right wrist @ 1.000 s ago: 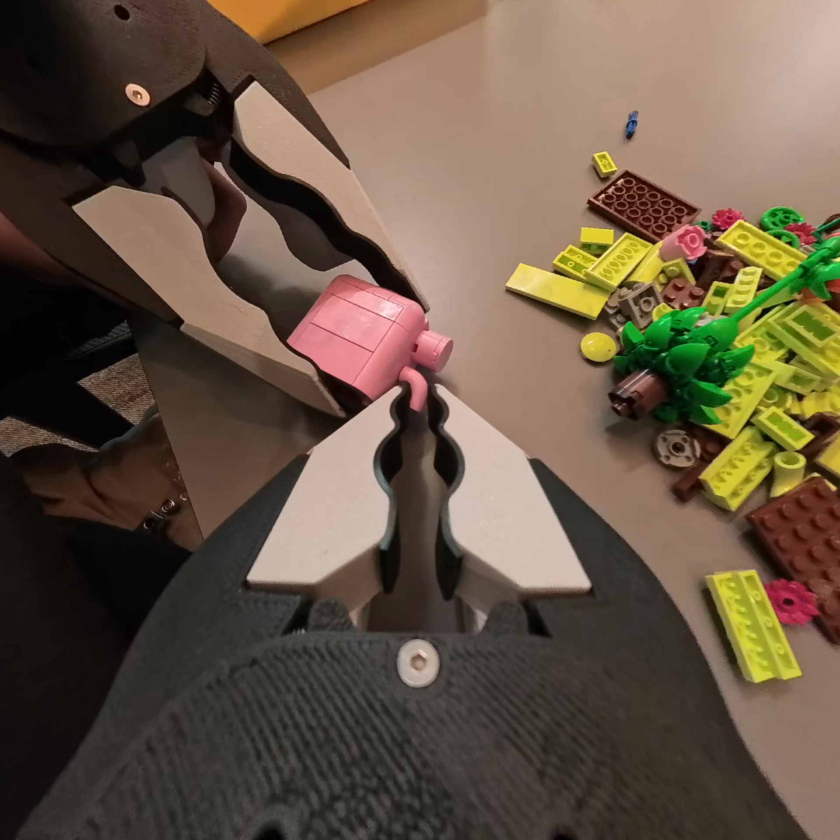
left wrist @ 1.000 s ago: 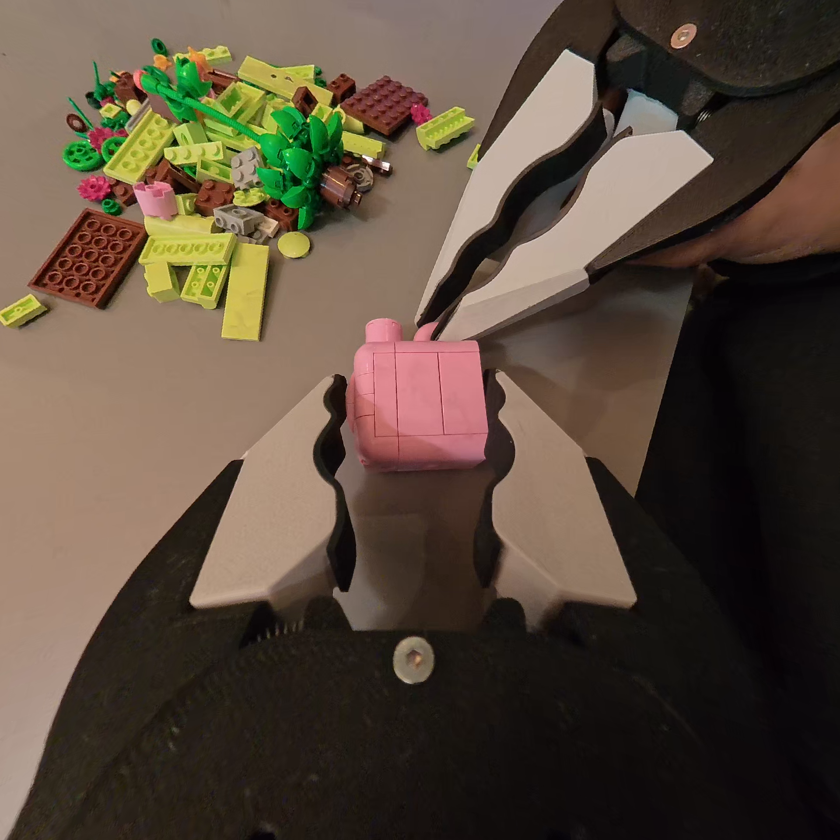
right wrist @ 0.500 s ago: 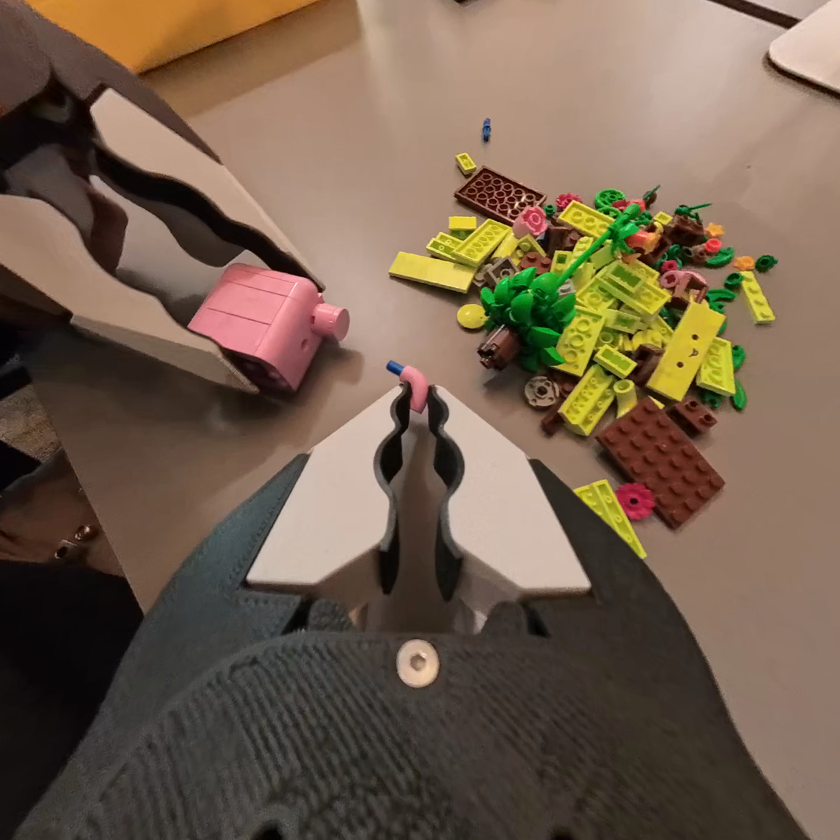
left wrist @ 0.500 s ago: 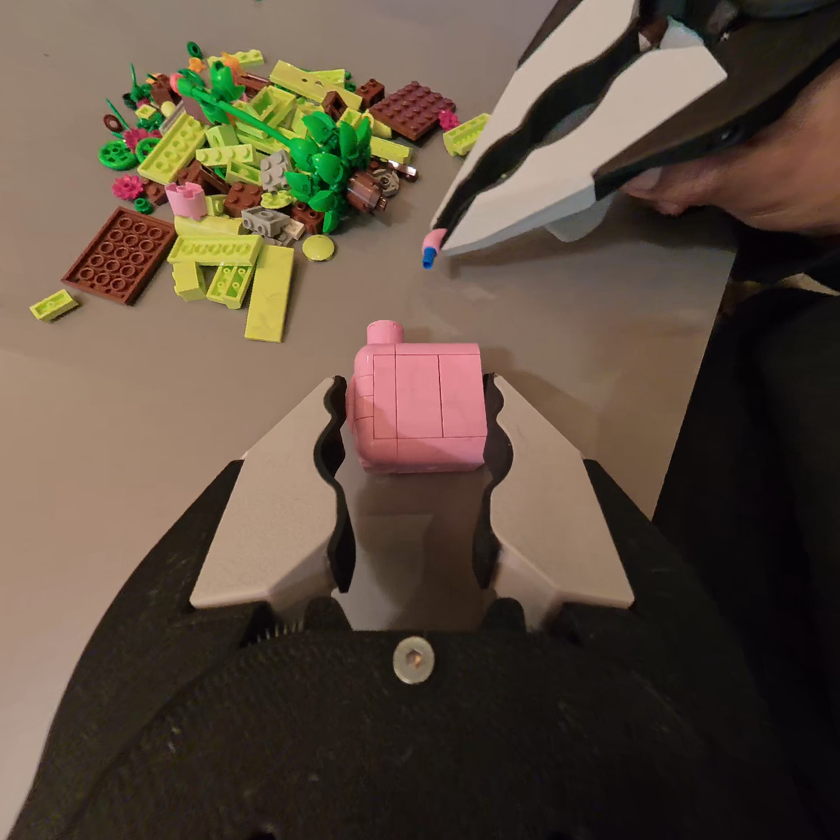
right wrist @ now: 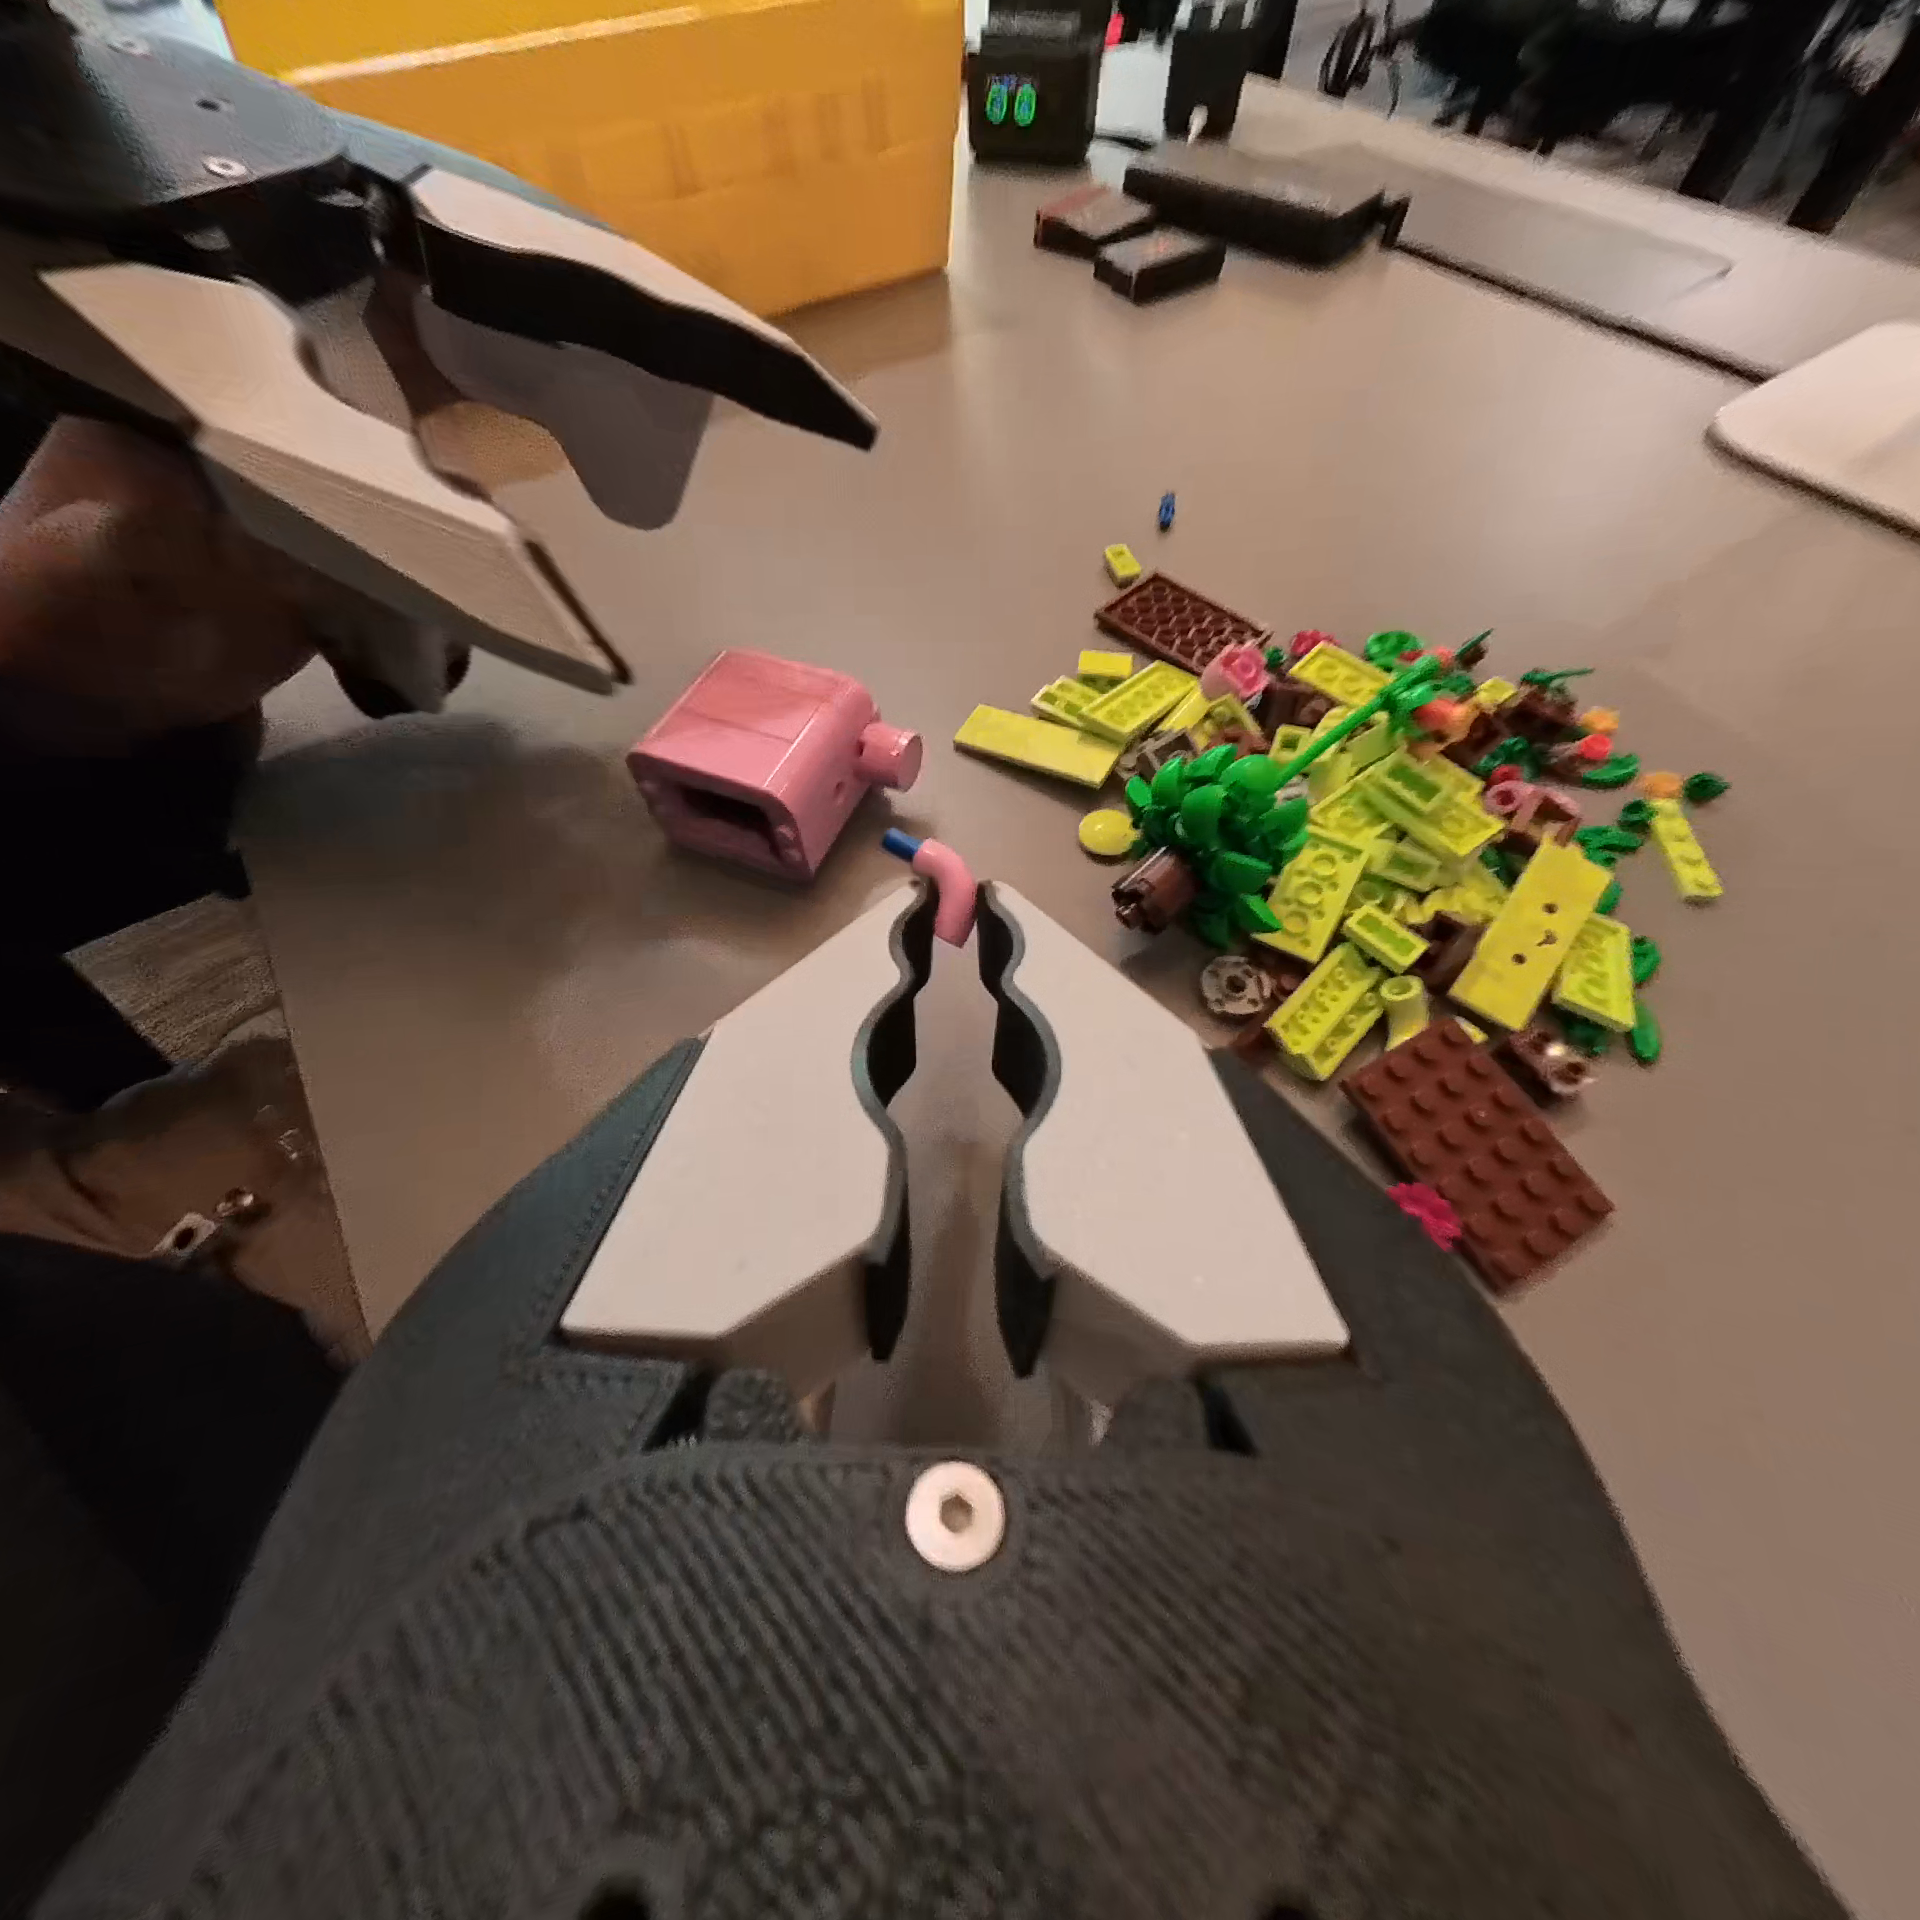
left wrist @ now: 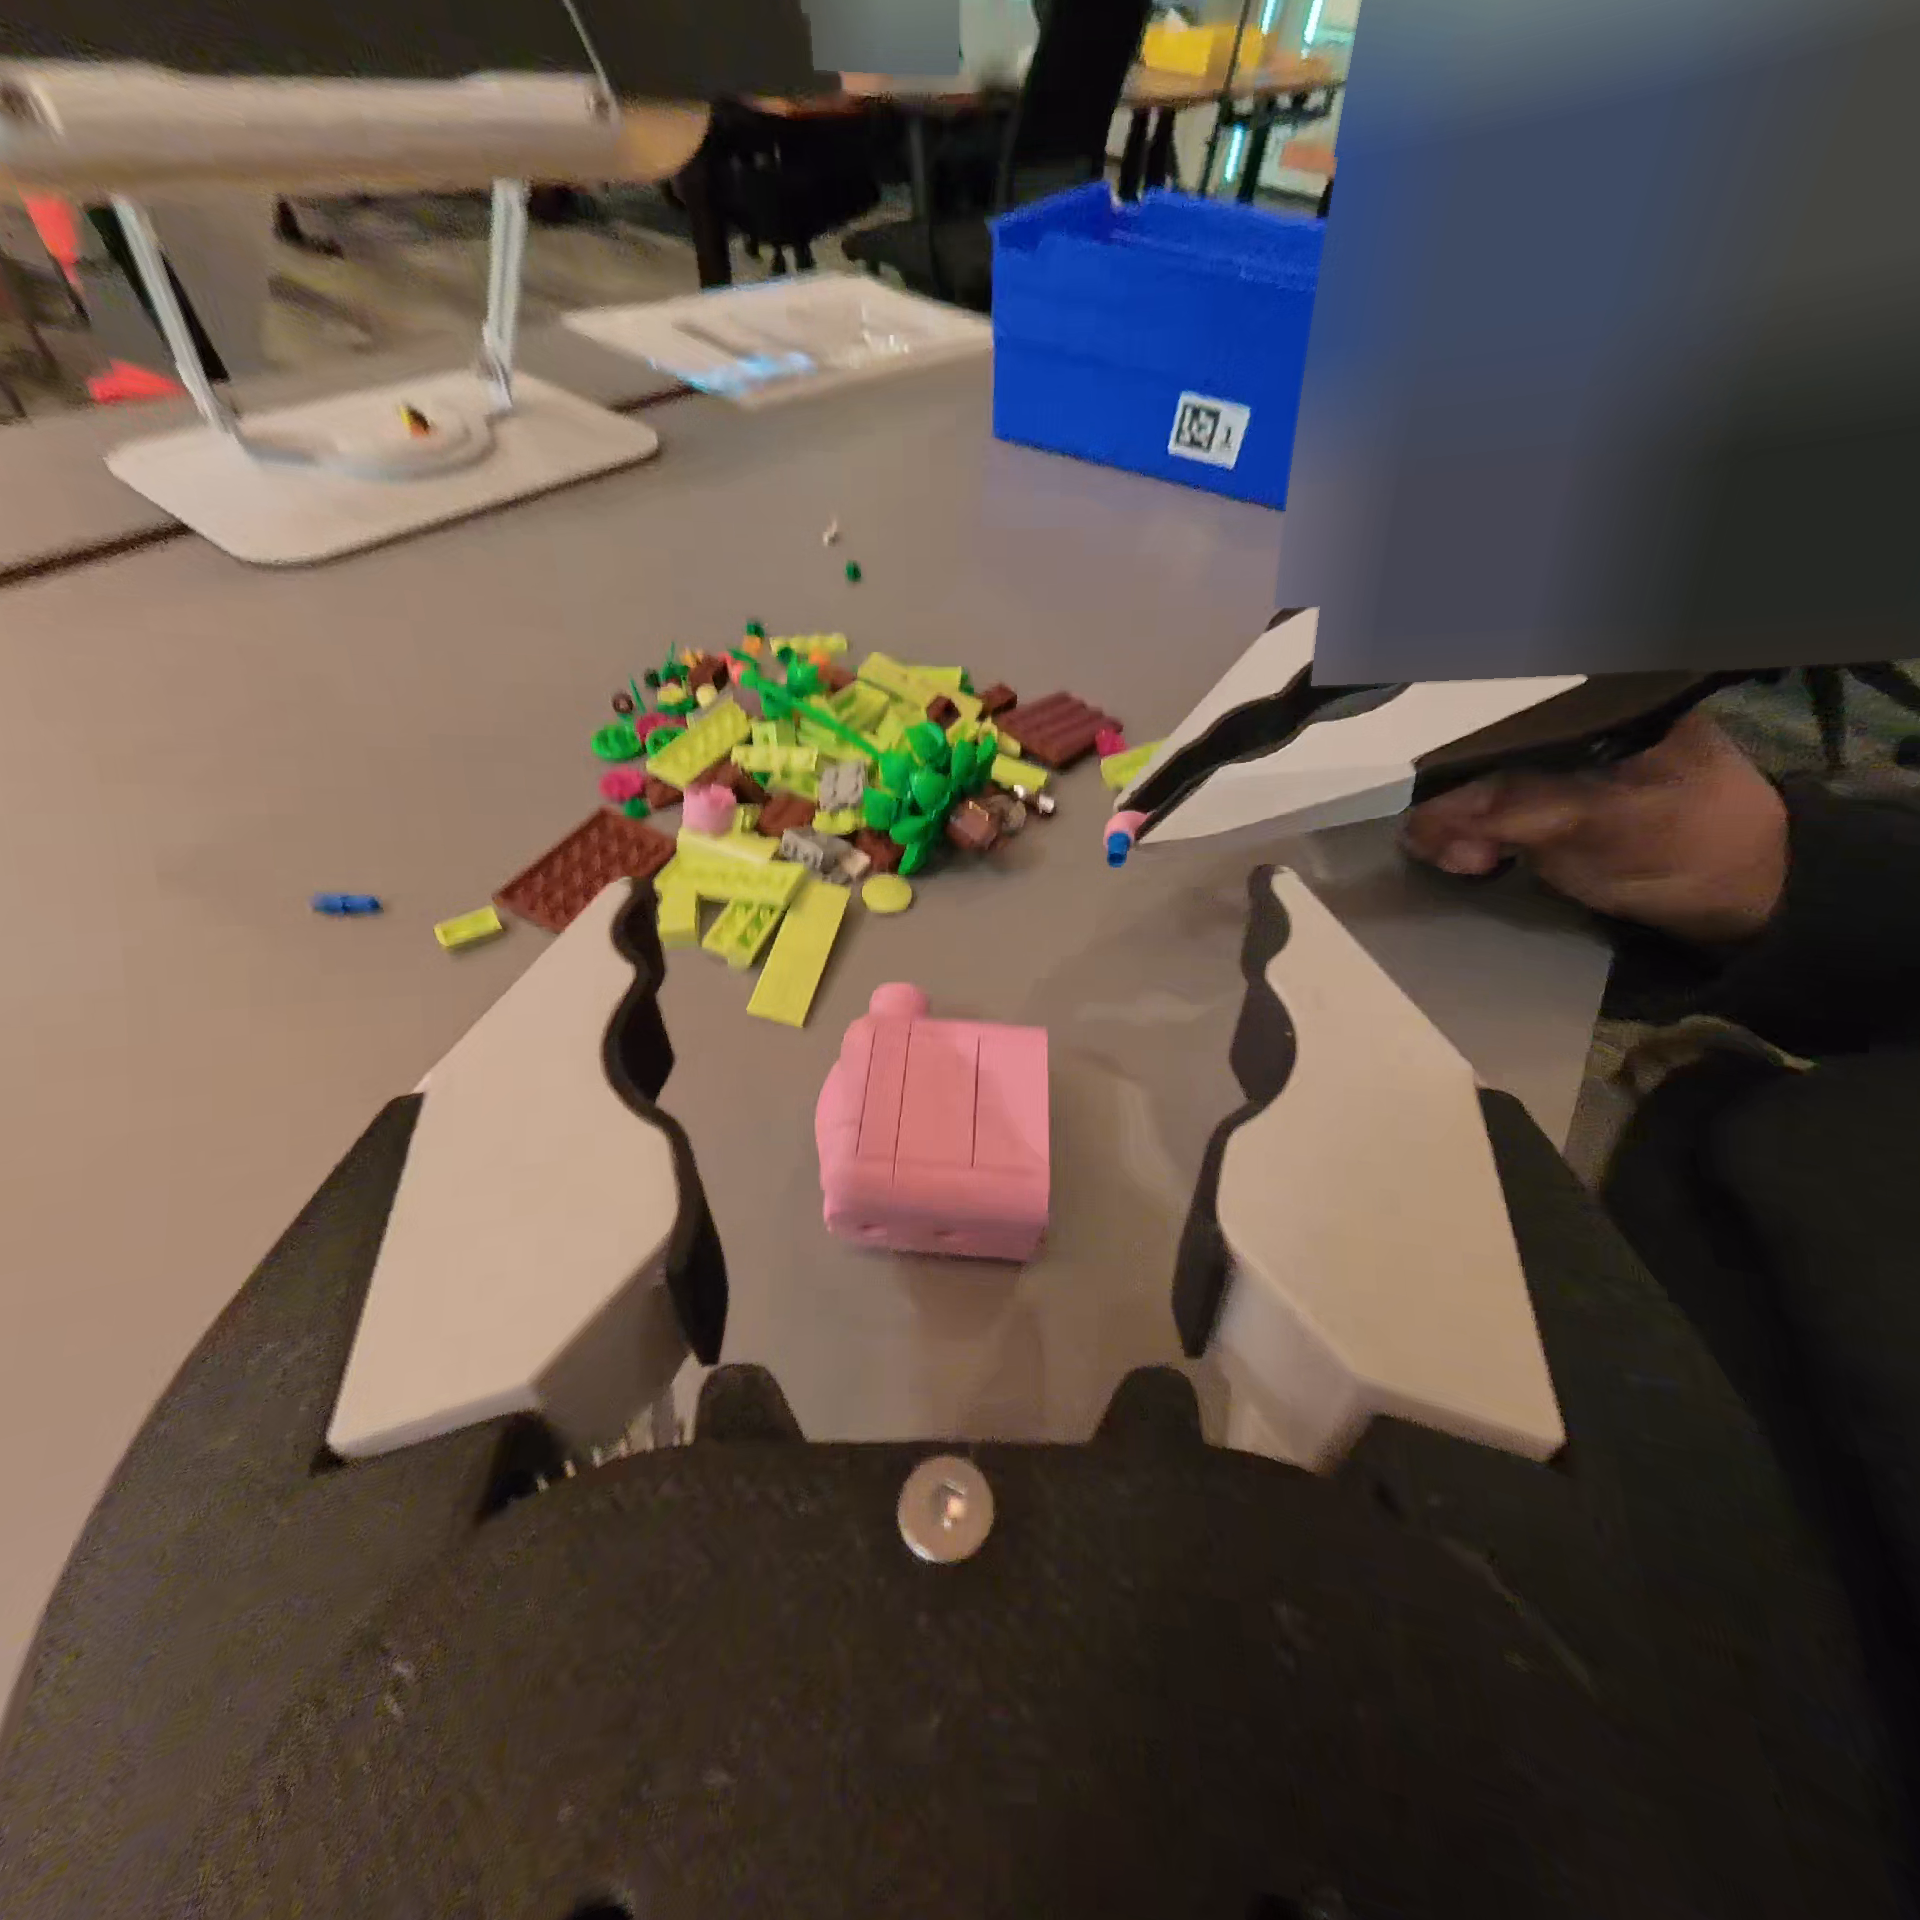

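A pink brick-built block [left wrist: 935, 1127] with a round stub lies on the grey table [left wrist: 260, 748]; it also shows in the right wrist view [right wrist: 764, 758], its hollow side toward the camera. My left gripper [left wrist: 945, 904] is open and empty above it, apart from it; in the right wrist view [right wrist: 727, 551] it hovers up and left of the block. My right gripper [right wrist: 951, 894] is shut on a small curved pink piece with a blue pin [right wrist: 935, 868], held just right of the block; the left wrist view shows it too [left wrist: 1120, 836].
A pile of lime, brown and green bricks [left wrist: 821, 790] lies beyond the block, also in the right wrist view [right wrist: 1403, 842]. A blue bin [left wrist: 1132, 332] and a white stand [left wrist: 384, 447] sit farther back. A yellow box [right wrist: 665, 135] stands behind. The table edge runs at the right [left wrist: 1590, 1039]. My hands' fingertips stand some 8 centimeters from each other.
My left gripper opened, let go of the pink block and lifted; the block now lies on the table. My right gripper pulled the curved piece off the block and drew back.
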### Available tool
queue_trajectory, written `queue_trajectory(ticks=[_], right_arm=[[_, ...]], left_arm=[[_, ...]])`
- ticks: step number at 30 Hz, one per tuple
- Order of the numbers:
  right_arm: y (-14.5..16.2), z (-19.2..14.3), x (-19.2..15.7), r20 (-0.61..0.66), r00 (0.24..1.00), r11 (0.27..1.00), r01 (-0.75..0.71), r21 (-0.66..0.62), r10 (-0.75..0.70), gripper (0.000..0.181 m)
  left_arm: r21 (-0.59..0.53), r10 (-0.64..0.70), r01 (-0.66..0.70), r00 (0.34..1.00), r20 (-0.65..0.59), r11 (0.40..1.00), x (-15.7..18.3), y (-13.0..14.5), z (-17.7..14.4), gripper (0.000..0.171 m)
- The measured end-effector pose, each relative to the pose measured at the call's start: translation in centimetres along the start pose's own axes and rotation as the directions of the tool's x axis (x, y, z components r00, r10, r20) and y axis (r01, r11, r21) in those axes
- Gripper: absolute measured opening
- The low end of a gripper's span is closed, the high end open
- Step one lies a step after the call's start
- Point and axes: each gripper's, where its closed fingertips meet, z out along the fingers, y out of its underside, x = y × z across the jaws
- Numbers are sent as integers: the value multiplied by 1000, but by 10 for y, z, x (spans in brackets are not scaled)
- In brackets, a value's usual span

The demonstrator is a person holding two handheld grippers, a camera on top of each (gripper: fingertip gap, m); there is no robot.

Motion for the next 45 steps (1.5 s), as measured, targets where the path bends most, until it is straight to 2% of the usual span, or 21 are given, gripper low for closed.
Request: queue_trajectory(ticks=[1,2,3,5,7,9,10,13,15,16,18,20,21,23,25,29,32,34,36,39,45], right_arm=[[-3,-3,3,-14,1000,1000,16,27,-16,5],[-6,-6,5,-29,999,998,37,54,-35,5],[-10,-10,9,-54,997,995,57,81,-53,5],[-16,-16,16,-112,991,987,89,132,-75,5],[-23,-24,23,-172,982,975,110,192,-77,4],[-31,-34,30,-241,967,956,144,255,-82,4],[-35,-38,33,-274,958,944,169,282,-89,4],[-35,-39,36,-286,954,943,177,283,-93,4],[-31,-37,38,-266,961,954,148,259,-77,4],[-29,-37,40,-261,963,960,137,246,-71,4],[-28,-40,49,-282,958,964,121,238,-51,4],[-28,-45,59,-300,954,968,87,237,-12,4],[-27,-46,63,-297,955,972,63,227,8,4],[-28,-50,73,-311,950,975,28,221,43,4],[-33,-52,80,-319,947,975,30,218,42,5],[-45,-43,63,-223,974,962,88,259,-29,5],[-40,-35,51,-177,983,949,100,299,-48,5],[-36,-36,44,-155,985,948,125,293,-82,5],[-37,-40,36,-139,982,935,167,312,-129,4],[-35,-39,27,-107,980,930,195,310,-170,4],[-28,-34,8,-47,960,920,278,275,-276,4]], left_arm=[[21,28,-29,999,22,999,1,-6,-1,116],[49,76,-78,996,51,996,2,-14,-1,110],[79,133,-141,987,92,987,2,-21,-3,91],[148,233,-263,953,195,953,0,-38,-9,34],[223,240,-305,930,277,926,-1,-55,-18,0],[286,248,-320,933,262,903,6,-68,-21,0],[271,221,-290,941,256,918,5,-69,-18,0],[70,93,-119,949,300,990,-11,-47,0,0],[-43,122,-114,943,310,992,-15,-36,10,0],[-69,141,-124,910,390,990,-27,-36,10,0],[-75,186,-180,753,632,981,-59,-48,-4,0],[-97,258,-269,667,699,958,-65,-61,-6,0],[-76,240,-266,664,708,961,-64,-66,-4,0],[15,138,-194,749,648,981,-53,-70,9,0],[70,57,-104,871,488,992,-33,-70,28,0],[-11,39,-38,984,173,999,11,-47,61,0],[23,-71,72,997,-43,997,42,-38,68,2],[0,-125,127,979,-159,992,55,-30,68,30],[-12,-151,152,960,-236,988,62,-24,66,39],[-20,-190,192,938,-290,981,67,-24,64,34],[-73,-157,143,952,-262,987,60,-20,56,11]])
